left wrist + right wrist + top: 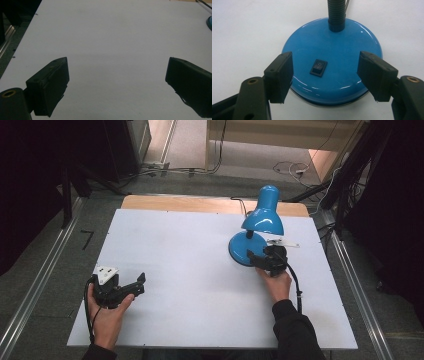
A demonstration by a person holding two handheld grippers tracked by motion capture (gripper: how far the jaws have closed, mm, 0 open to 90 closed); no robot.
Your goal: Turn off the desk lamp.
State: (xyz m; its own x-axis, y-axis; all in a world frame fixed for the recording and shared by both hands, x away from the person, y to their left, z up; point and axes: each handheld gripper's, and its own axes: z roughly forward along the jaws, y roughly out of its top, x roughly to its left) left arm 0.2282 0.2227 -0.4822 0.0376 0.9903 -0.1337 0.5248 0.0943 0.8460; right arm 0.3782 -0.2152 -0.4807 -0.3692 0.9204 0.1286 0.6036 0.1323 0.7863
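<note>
Where the right gripper straddles it, the lamp base's near rim hides

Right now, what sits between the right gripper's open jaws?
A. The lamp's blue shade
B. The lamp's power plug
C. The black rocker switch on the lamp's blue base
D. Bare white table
C: in the right gripper view, the right gripper is open over the lamp base, its jaws either side of the black rocker switch.

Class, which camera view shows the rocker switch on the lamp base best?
The right gripper view: the switch sits large and sharp on the blue lamp base, between the open tongs. The high view hides it behind those tongs; the left gripper view catches just a sliver of the base.
</note>
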